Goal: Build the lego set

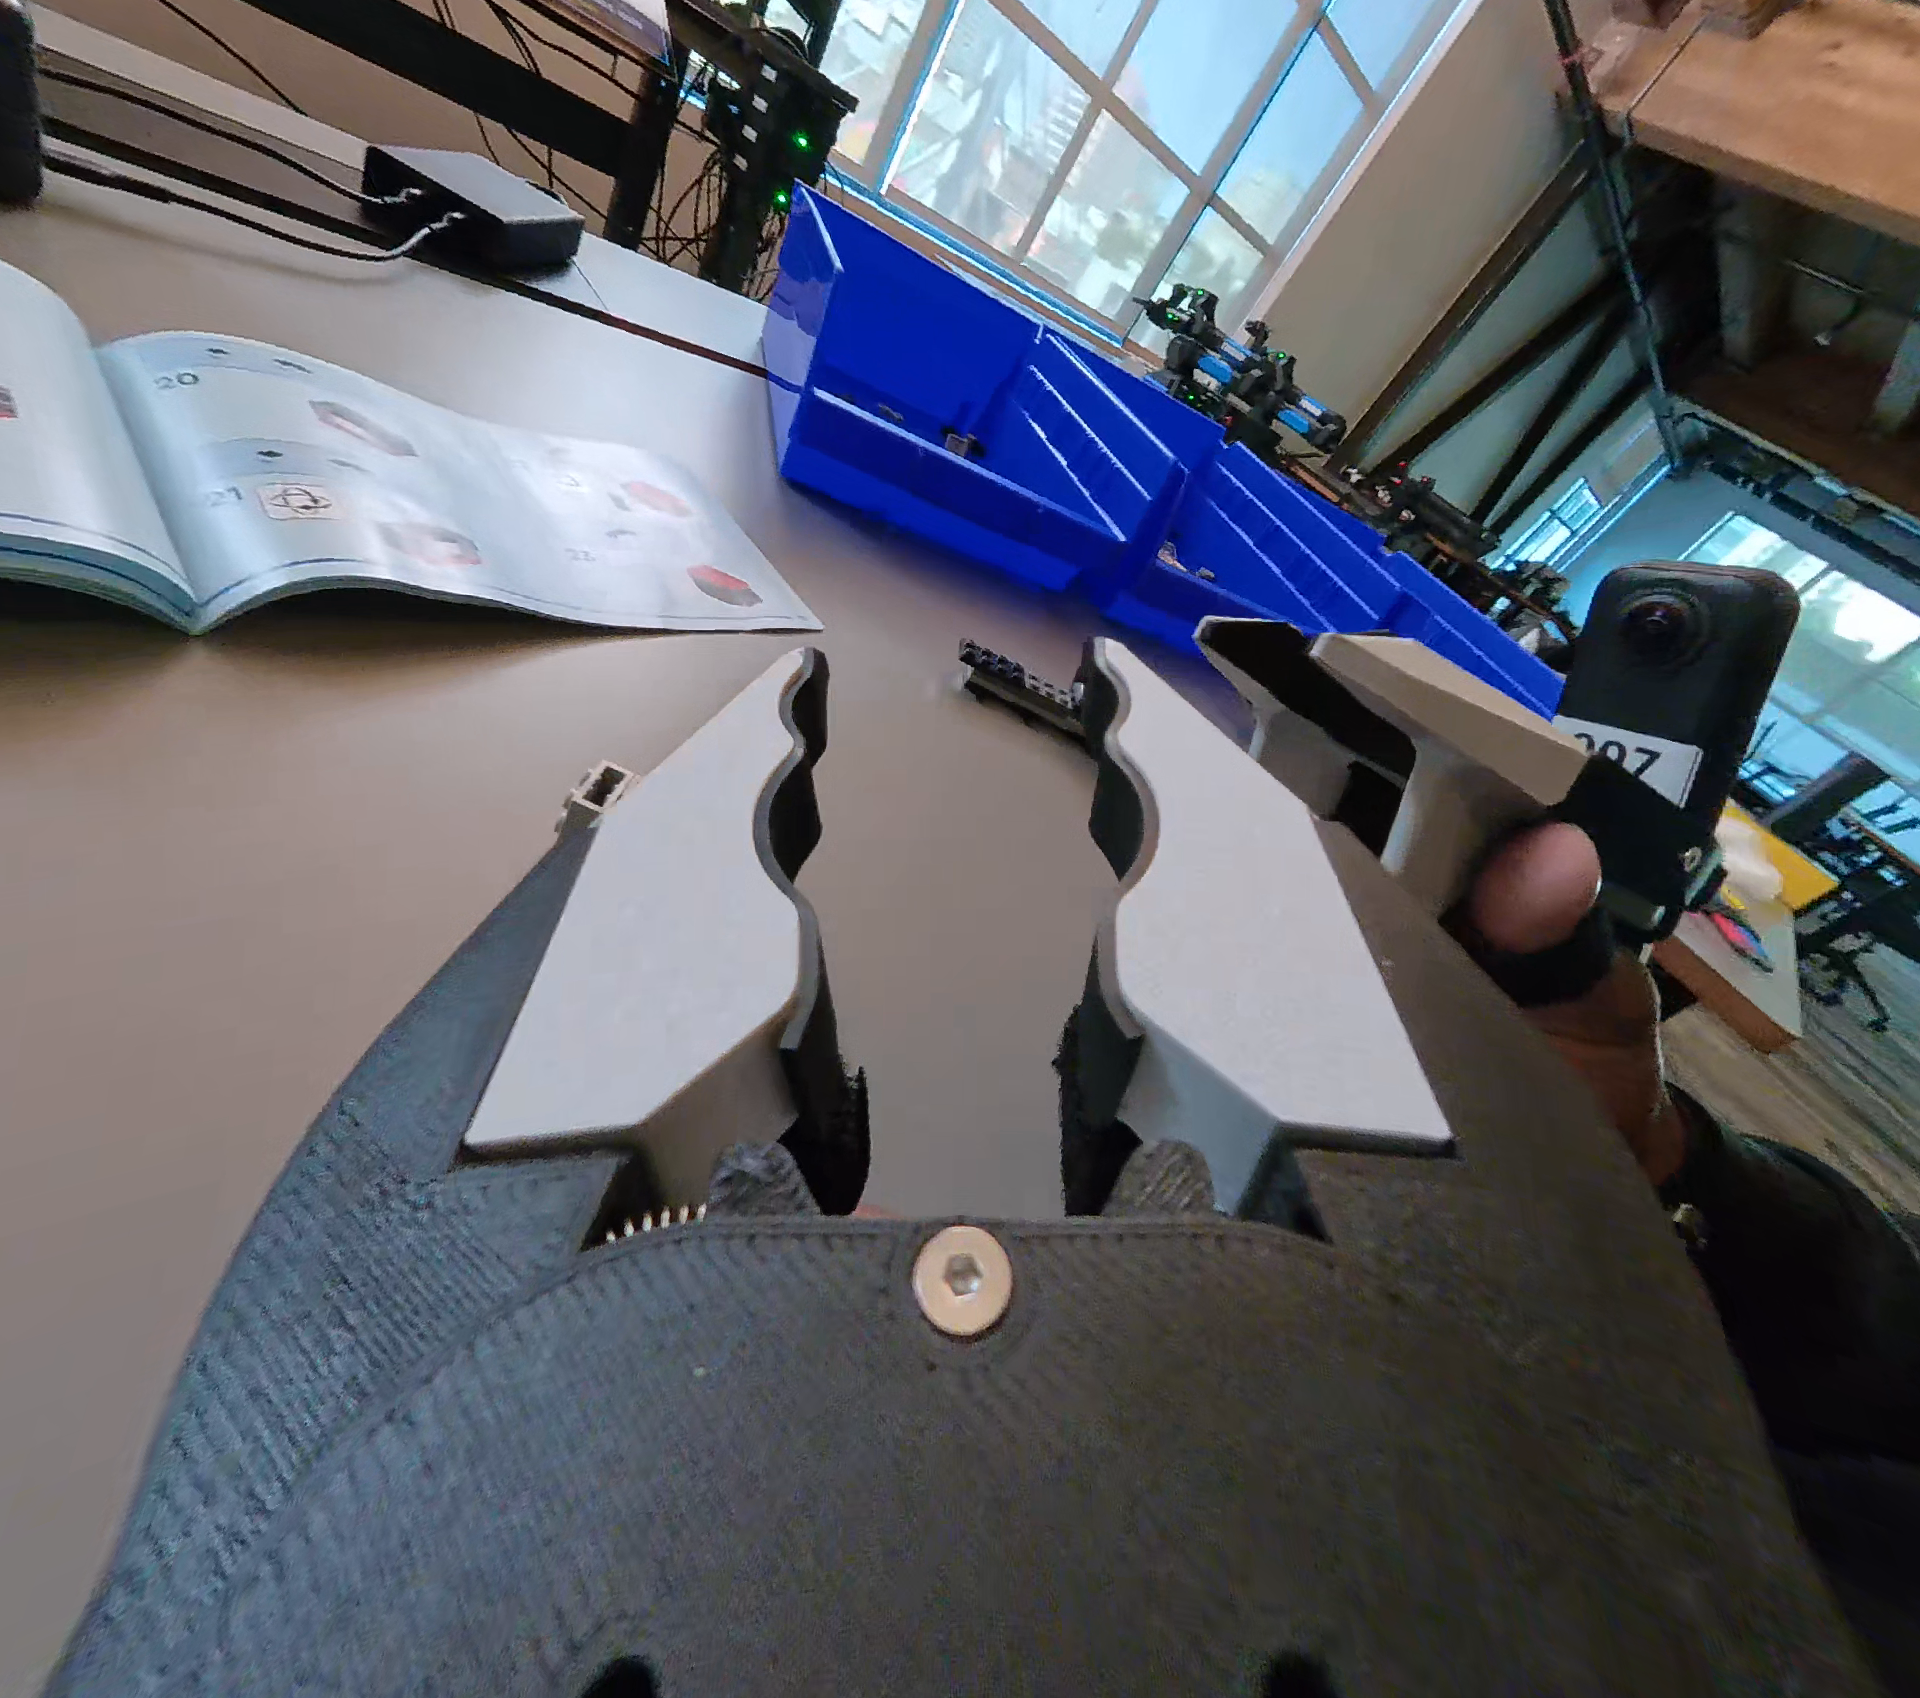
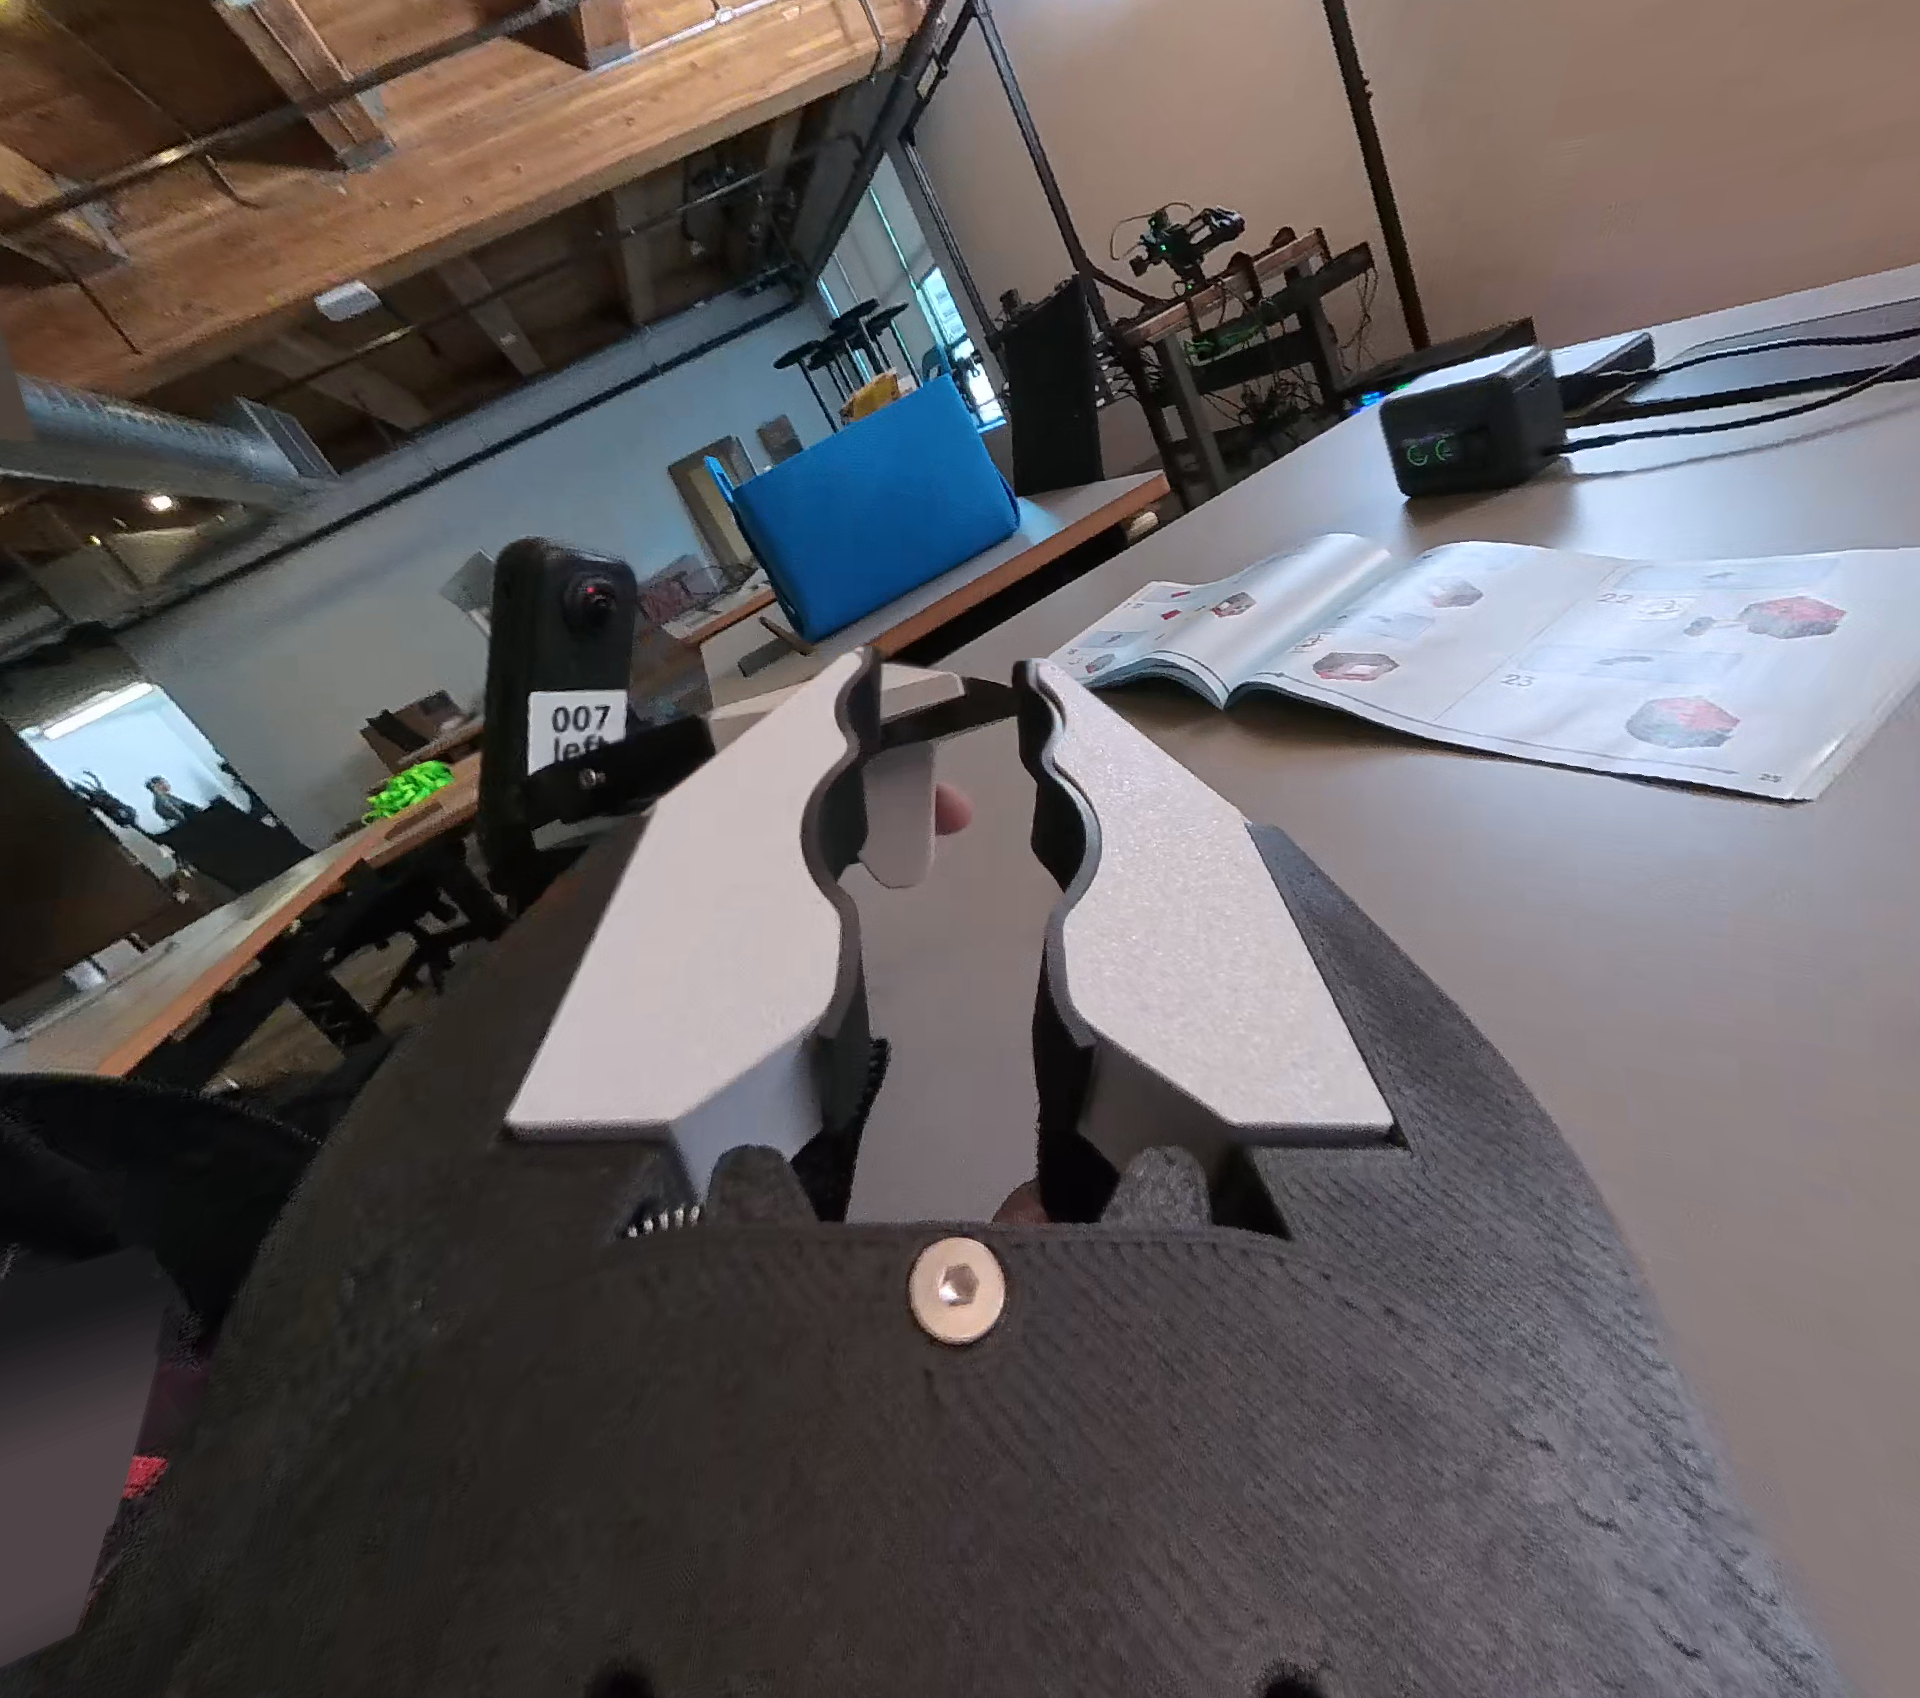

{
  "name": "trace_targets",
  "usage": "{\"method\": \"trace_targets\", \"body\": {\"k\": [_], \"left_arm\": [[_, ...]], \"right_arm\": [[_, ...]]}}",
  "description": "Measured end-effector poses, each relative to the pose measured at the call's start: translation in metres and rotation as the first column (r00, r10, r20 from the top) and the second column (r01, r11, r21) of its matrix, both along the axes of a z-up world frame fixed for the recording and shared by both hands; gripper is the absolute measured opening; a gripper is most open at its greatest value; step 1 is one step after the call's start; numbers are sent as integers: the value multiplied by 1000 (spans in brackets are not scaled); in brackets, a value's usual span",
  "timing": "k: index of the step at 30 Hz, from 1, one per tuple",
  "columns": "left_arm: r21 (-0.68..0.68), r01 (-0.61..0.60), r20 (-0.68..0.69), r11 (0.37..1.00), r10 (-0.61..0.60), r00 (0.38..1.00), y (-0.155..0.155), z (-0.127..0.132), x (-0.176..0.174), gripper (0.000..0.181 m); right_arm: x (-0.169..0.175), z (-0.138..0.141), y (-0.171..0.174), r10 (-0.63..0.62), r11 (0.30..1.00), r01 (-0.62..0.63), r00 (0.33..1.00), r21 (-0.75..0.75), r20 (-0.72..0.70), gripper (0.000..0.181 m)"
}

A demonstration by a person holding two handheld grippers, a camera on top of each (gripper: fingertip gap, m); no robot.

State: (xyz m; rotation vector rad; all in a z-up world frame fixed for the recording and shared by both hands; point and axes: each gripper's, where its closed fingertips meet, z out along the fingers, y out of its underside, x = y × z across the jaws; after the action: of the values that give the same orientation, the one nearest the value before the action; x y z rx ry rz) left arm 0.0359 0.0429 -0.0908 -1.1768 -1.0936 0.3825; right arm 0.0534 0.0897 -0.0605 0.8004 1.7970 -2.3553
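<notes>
**Left wrist view: both grippers empty above the table**

Left wrist view gives me my left gripper (image 1: 951,682) with its grey, wavy-edged fingers (image 1: 675,900) spread wide and nothing between them; bare grey tabletop (image 1: 312,817) shows through the gap. Just past the tips lies a small black studded lego piece (image 1: 1023,690), flat on the table and partly hidden behind the right-hand finger. A small light-grey square piece (image 1: 601,791) peeks out beside the left-hand finger. The open instruction booklet with pale blue pages (image 1: 416,505) lies to the left, and the row of bright blue plastic parts bins (image 1: 987,422) stands farther back, a few tiny pieces inside. A black box with cables (image 1: 473,204) sits near the table's far edge. My right gripper (image 1: 1288,651) comes in from the right with a hand (image 1: 1538,900) on it, its fingers close to the lego piece.

In the right wrist view, my right gripper (image 2: 945,677) is parted and empty too. Through its gap I see the left gripper (image 2: 914,775), and the booklet (image 2: 1507,661) lies open to the right.
</notes>
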Motion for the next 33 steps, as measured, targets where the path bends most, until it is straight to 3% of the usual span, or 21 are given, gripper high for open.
{"method": "trace_targets", "body": {"k": [6, 20, 33], "left_arm": [[14, -46, -10, 999, 46, 999, -8, 2, 0, 50], [-116, -62, 22, 991, 65, 998, 2, -8, -5, 48], [-139, -7, 72, 990, 17, 997, 11, -17, -7, 47]], "right_arm": [[-4, 2, 10, 22, 997, -17, 998, -70, 63, 24], [-12, 0, 16, 115, 986, -91, 979, -143, 167, 24], [-8, 5, 21, 223, 959, -181, 957, -220, 186, 22]]}}
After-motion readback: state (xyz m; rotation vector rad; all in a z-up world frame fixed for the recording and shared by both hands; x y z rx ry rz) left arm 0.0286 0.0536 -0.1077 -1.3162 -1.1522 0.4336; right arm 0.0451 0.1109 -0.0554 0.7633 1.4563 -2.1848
